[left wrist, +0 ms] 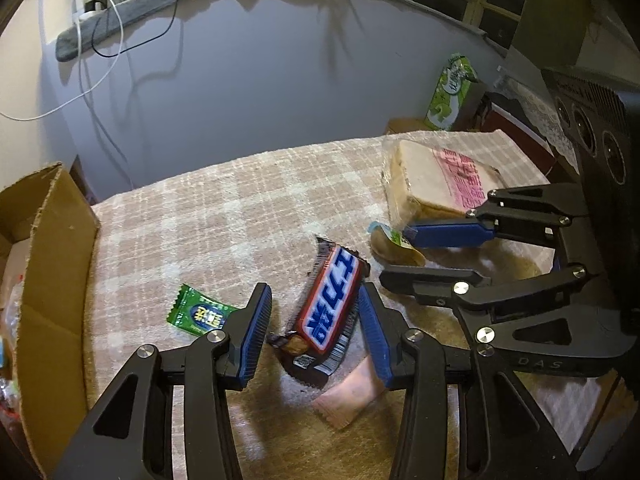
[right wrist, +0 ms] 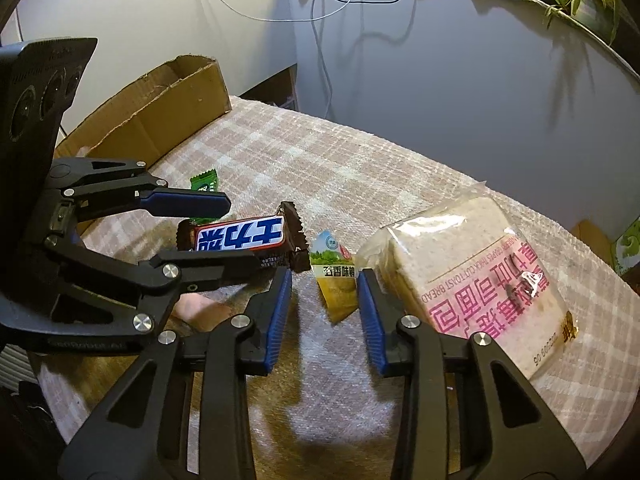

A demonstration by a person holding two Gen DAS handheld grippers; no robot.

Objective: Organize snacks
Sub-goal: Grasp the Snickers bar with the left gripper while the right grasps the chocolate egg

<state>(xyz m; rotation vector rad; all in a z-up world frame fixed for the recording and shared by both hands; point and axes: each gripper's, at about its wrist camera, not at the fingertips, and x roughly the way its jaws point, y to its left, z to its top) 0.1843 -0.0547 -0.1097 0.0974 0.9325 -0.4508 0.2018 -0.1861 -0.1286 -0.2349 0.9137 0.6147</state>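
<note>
Left gripper (left wrist: 314, 312) fingers spread wide astride bar (left wrist: 330, 306) on desk (left wrist: 240, 200), gripping nothing; right gripper (right wrist: 324, 298) fingers spread wide around yellow packet (right wrist: 335, 276), beside bread (right wrist: 472, 276), gripping nothing.

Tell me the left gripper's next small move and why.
Probably close the left gripper on the chocolate bar: its open fingers already sit either side of the bar on the checked cloth, and the cardboard box is nearby for dropping it in.
</note>
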